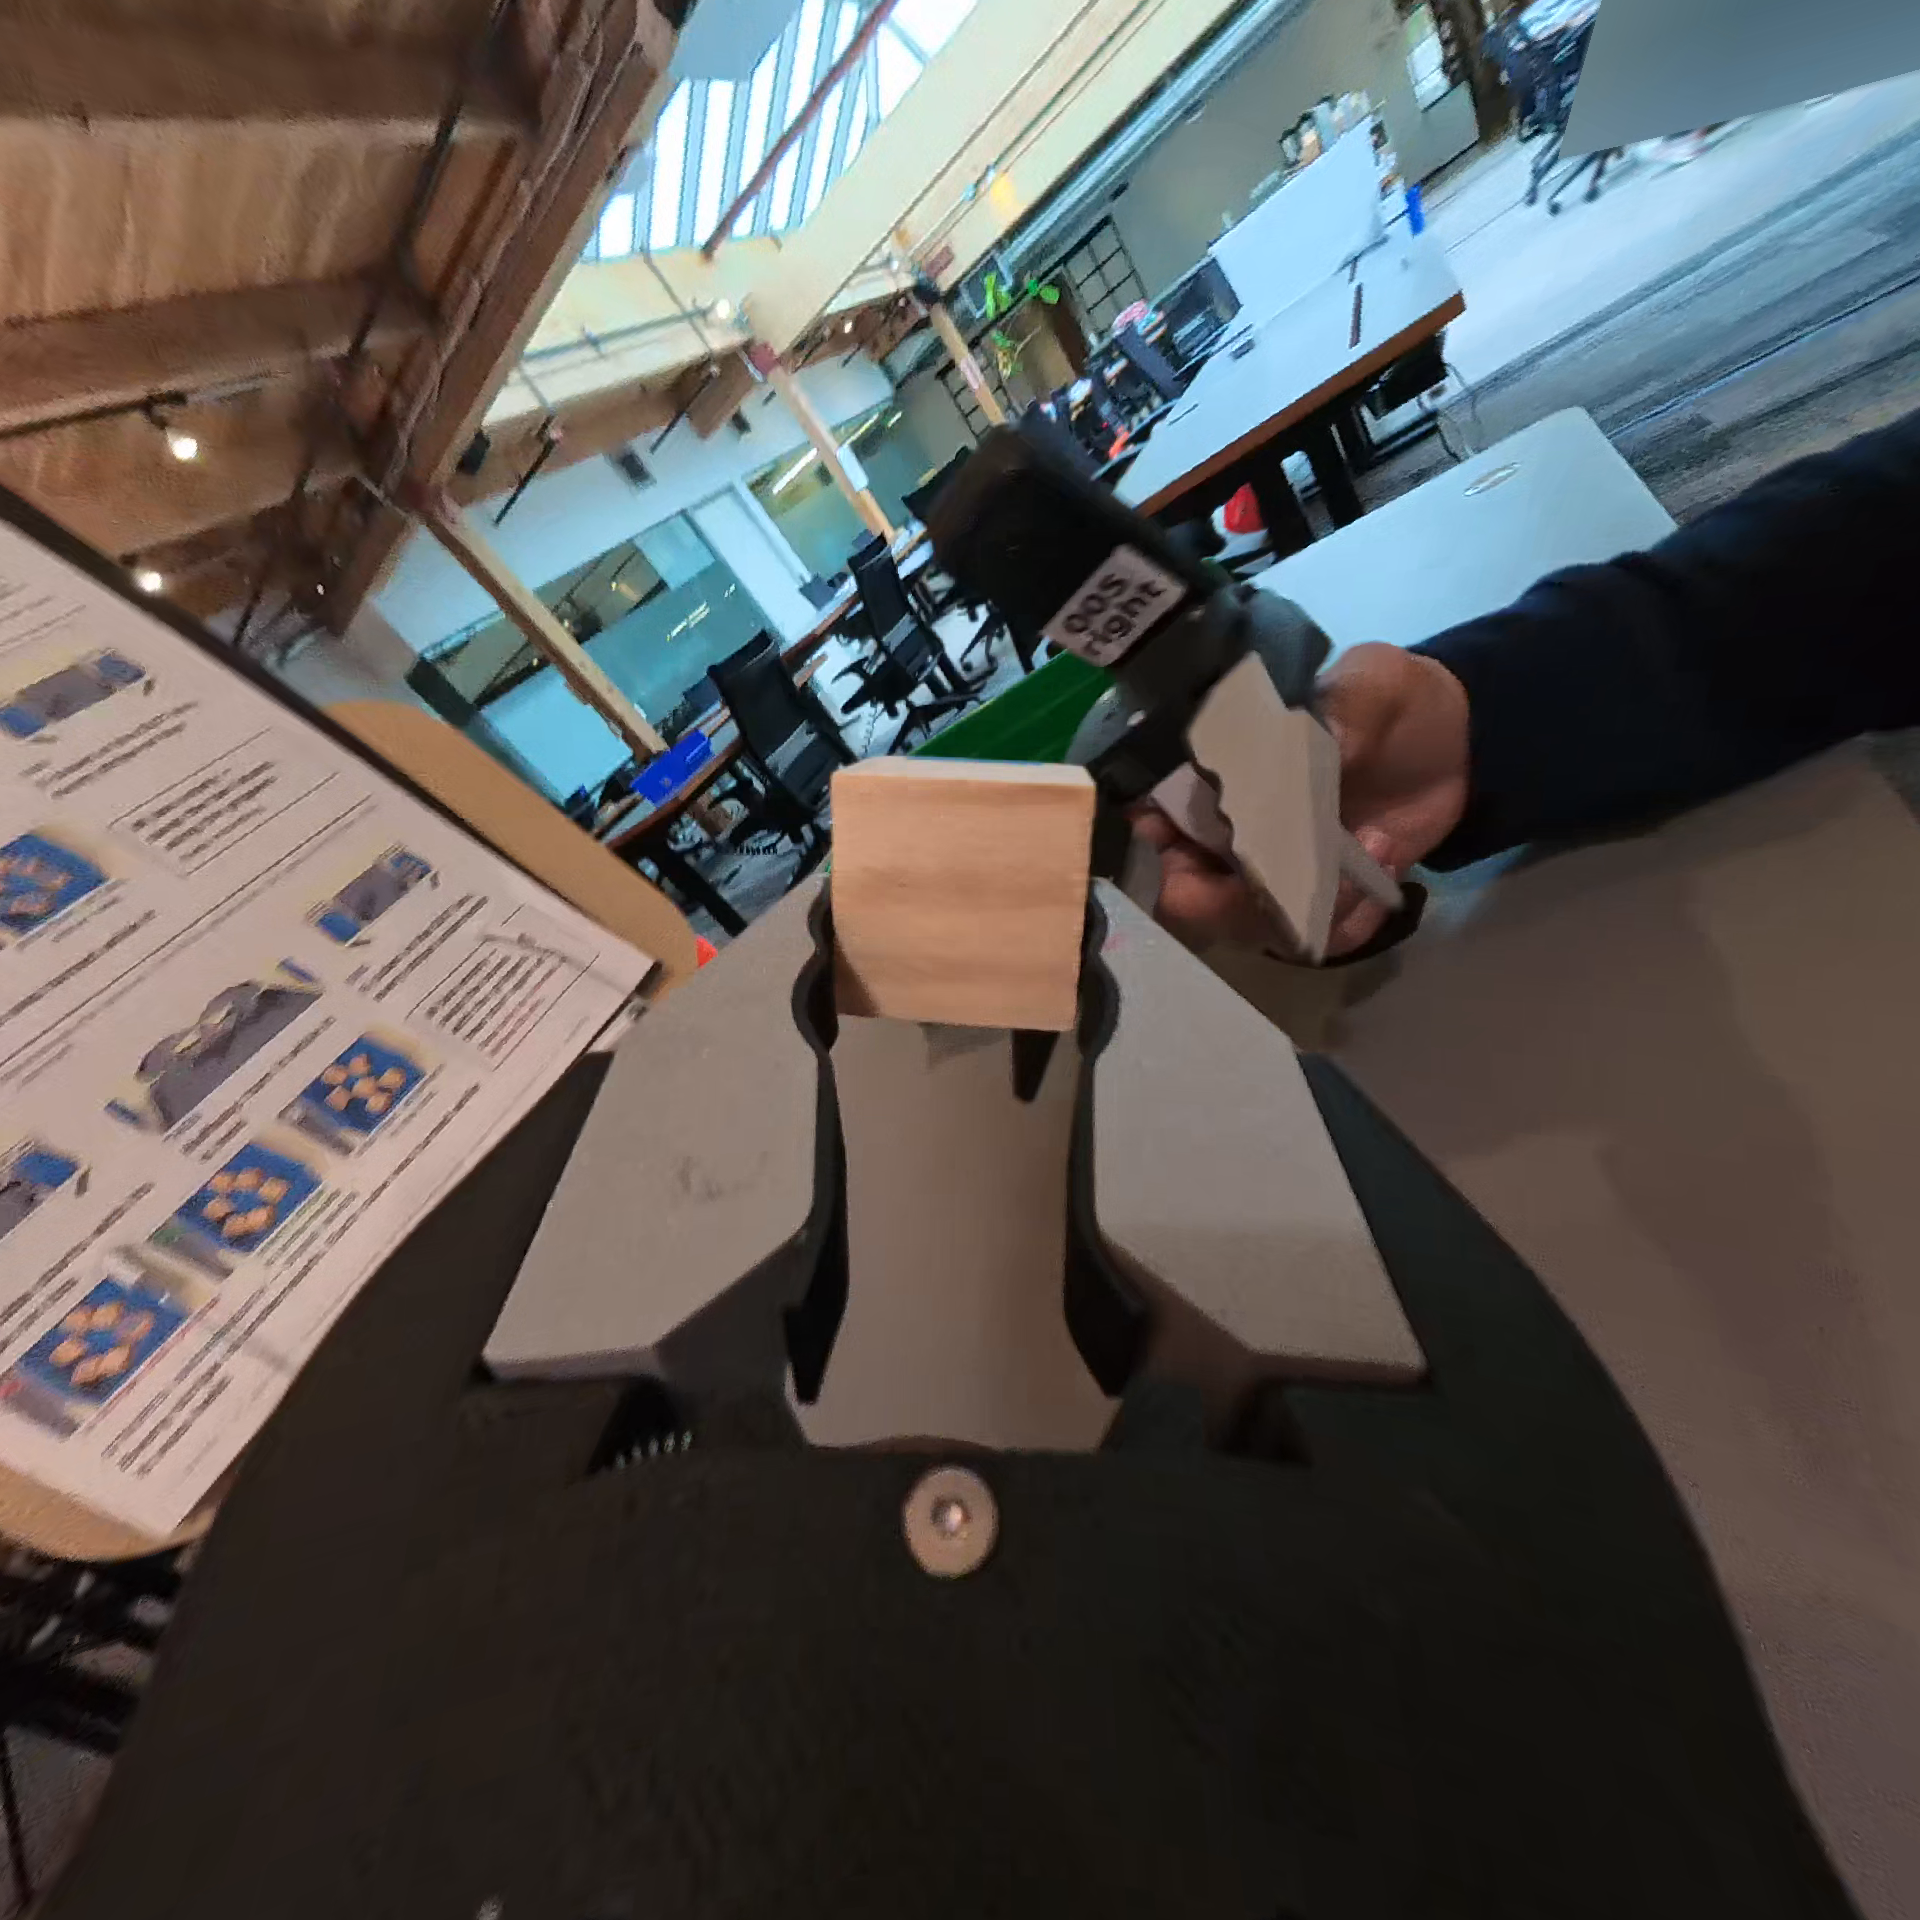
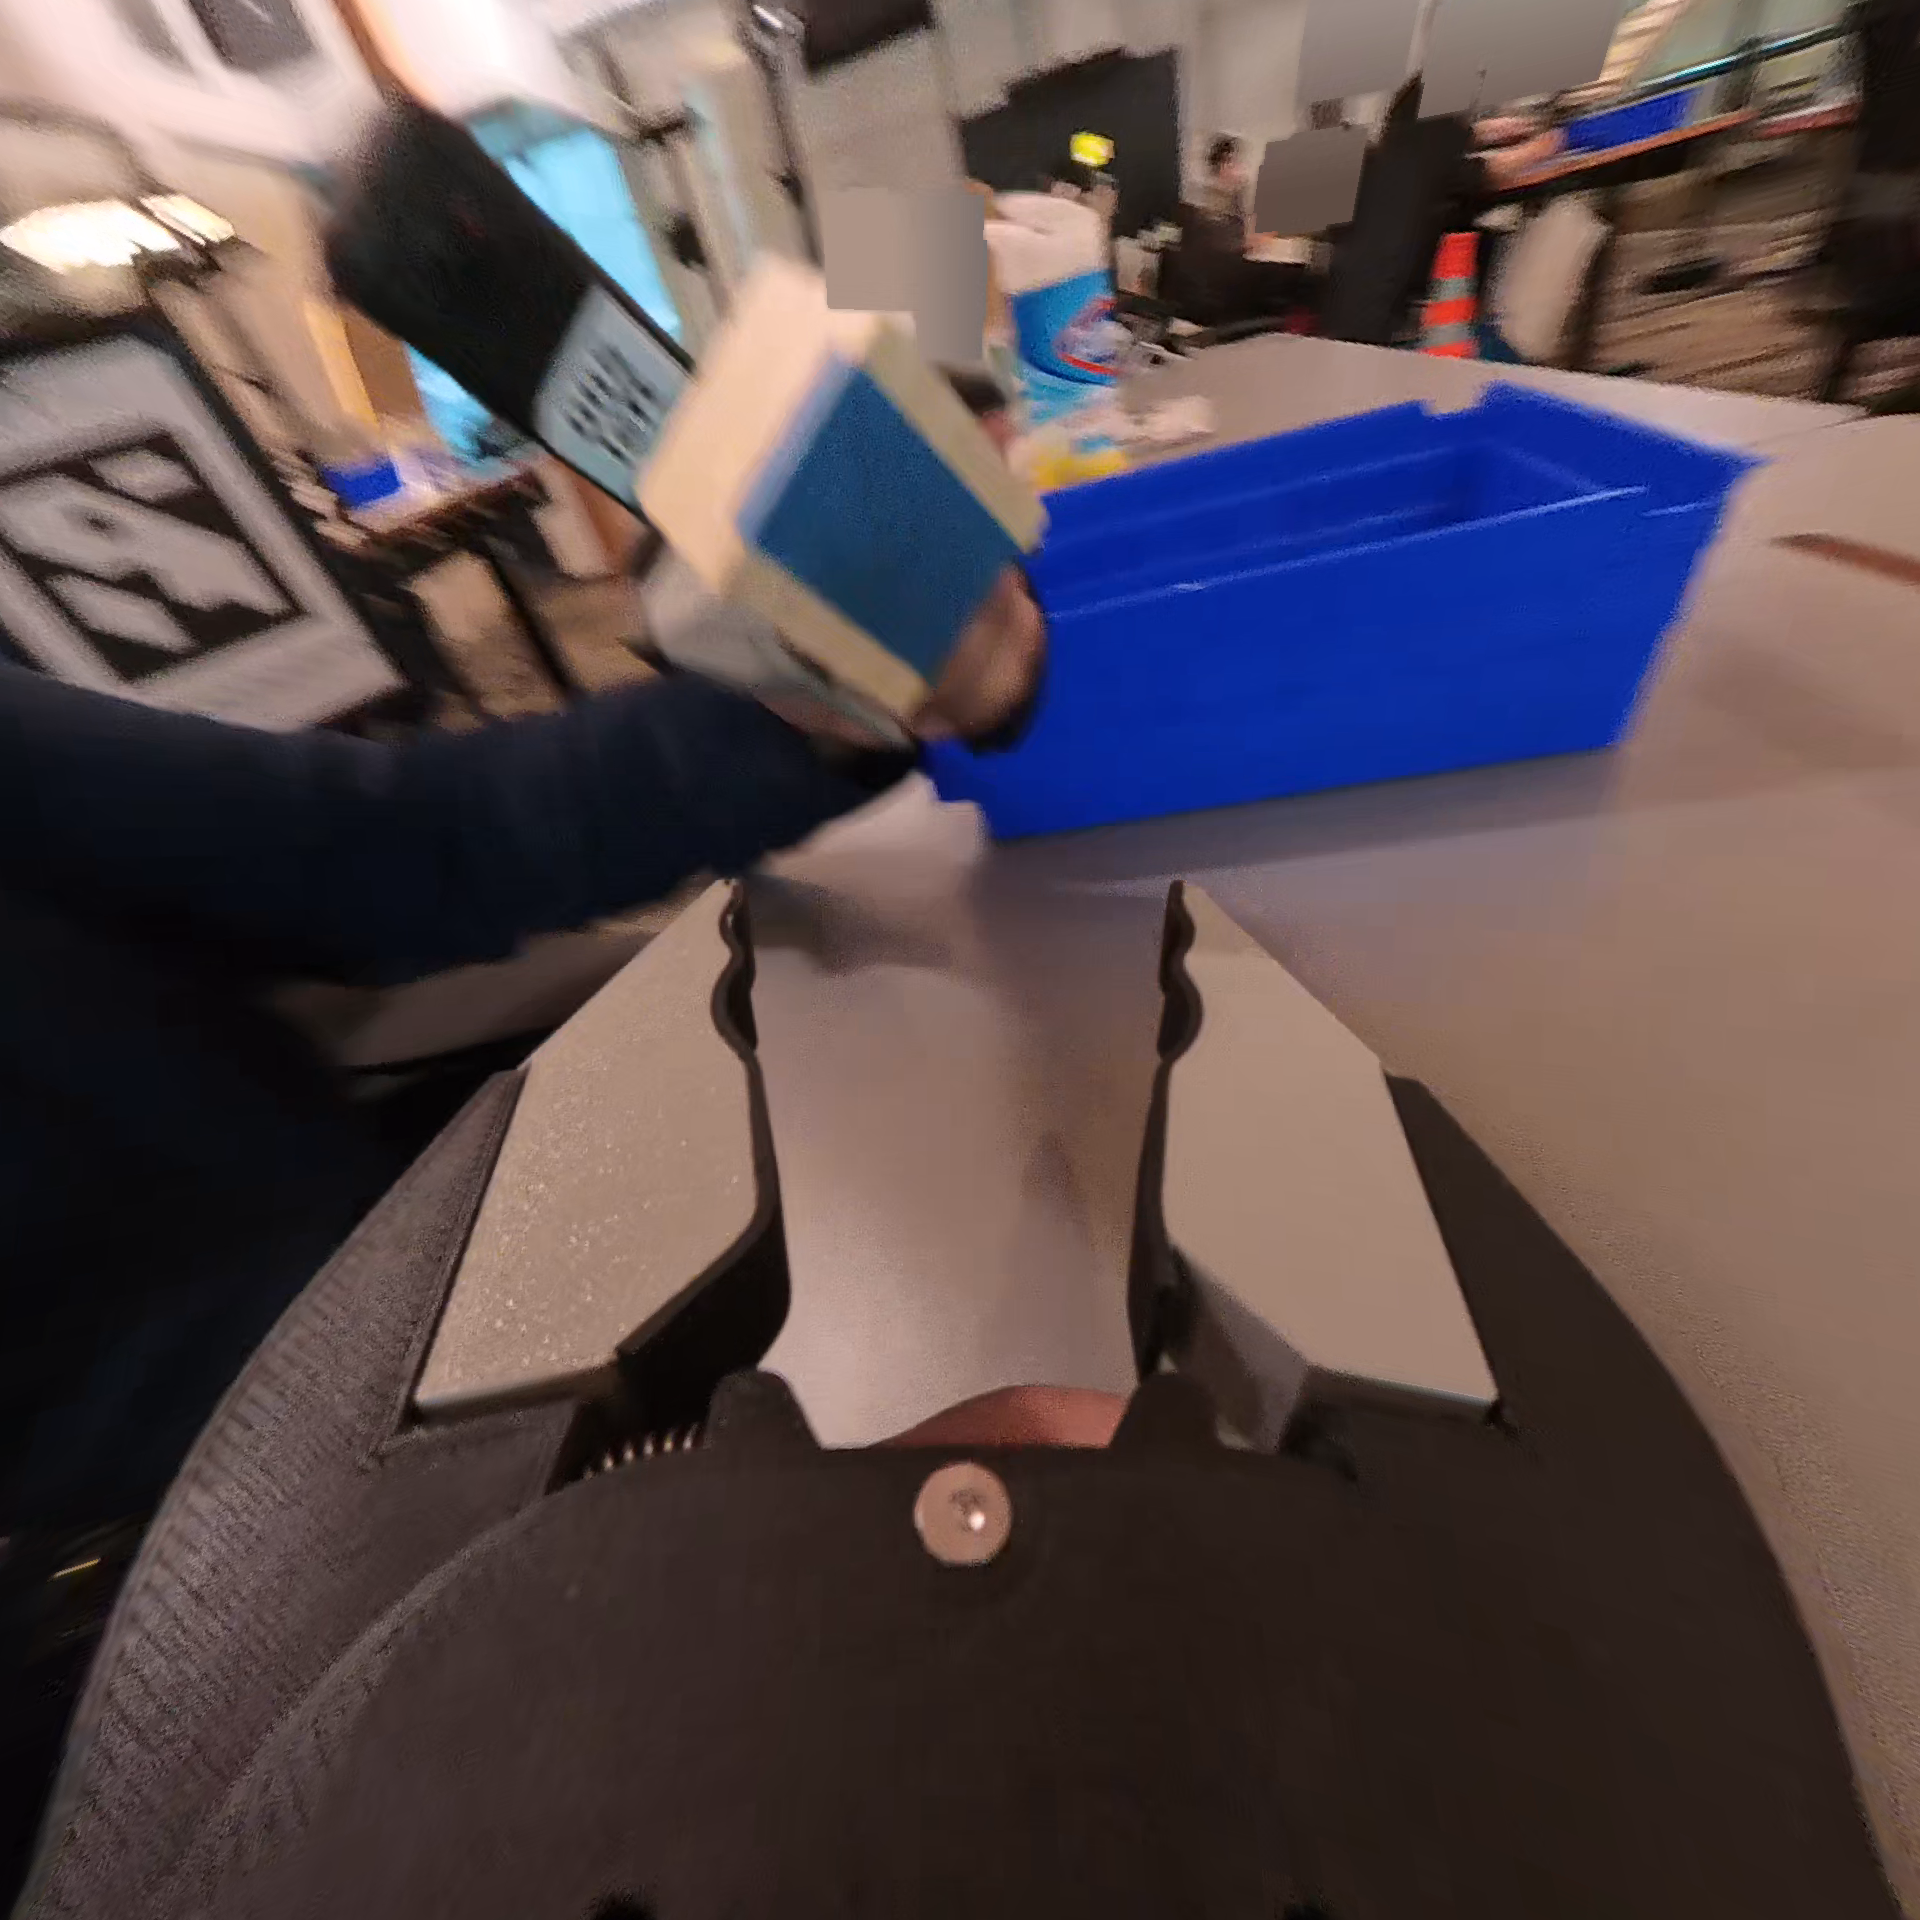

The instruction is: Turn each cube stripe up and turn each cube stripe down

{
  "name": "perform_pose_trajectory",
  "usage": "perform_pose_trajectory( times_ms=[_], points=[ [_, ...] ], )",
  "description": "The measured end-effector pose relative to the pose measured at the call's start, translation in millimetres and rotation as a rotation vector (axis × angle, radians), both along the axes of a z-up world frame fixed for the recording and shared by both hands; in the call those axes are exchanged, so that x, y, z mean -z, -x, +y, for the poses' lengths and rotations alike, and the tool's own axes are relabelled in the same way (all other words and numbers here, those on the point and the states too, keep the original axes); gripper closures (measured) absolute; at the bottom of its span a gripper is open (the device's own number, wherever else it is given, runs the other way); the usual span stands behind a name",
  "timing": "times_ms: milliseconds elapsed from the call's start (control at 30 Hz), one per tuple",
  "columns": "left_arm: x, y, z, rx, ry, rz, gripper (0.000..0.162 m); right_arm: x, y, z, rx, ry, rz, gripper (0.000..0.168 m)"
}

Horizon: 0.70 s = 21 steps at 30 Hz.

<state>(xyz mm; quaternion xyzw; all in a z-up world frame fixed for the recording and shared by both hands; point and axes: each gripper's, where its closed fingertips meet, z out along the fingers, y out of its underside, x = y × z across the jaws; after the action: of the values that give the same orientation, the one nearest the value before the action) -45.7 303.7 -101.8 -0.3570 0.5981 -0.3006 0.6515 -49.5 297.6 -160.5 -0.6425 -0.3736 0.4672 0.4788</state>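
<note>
The left gripper [image 1: 961,925] is clamped on one wooden cube [image 1: 961,894], held lifted clear of the grey table [image 1: 1610,1195]. From the left wrist view only plain wood faces show. From the right wrist view the same cube [image 2: 831,499] presents a blue stripe face toward the right gripper [image 2: 961,935], tilted rather than level. The stripe is therefore neither fully up nor fully down at this moment; the turn appears to be in progress.

The right gripper holds nothing. Its jaws stand wide apart over bare table (no object between them).

Progress, as a judgement: one cube is in hand and mid-turn. No other cube is visible in either view, so the count of cubes done or remaining cannot be told. The interior of the blue bin [image 2: 1351,644] is largely hidden, and whether cubes lie inside cannot be told.

Clearances:
- In the right wrist view, the bin sits at 1 o'clock from the right gripper, well apart from it. Its near wall rim is the nearest hard edge.
- The left hand [image 2: 987,665] and cube are close beside the bin's left end at 11 o'clock.
- An instruction sheet [image 1: 208,987] on a board stands at 9 o'clock of the left gripper, near it.
- Open table lies at 3 o'clock of both grippers (the best room for a set-down).
</note>
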Motion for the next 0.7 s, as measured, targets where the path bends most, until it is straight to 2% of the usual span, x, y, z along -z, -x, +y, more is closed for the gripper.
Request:
perform_pose_trajectory(
  times_ms=[100,200,300,467,700],
  points=[
    [1,-18,-15,0.015,-0.044,-0.052,0.119,-21,-3,-22,-0.181,0.112,0.16,0.088],
    [1,-22,-25,0.012,-0.123,-0.079,0.119,-36,-8,-40,-0.321,0.173,0.257,0.097],
    [15,-21,-22,-0.006,-0.176,-0.047,0.118,-38,-8,-37,-0.307,0.195,0.27,0.1],
    [28,-18,-27,-0.019,-0.261,0.008,0.118,-27,-6,-28,-0.288,0.253,0.257,0.127],
    [45,-21,-25,-0.086,-0.395,0.091,0.119,-13,-3,-26,-0.31,0.339,0.239,0.124]
  ],
)
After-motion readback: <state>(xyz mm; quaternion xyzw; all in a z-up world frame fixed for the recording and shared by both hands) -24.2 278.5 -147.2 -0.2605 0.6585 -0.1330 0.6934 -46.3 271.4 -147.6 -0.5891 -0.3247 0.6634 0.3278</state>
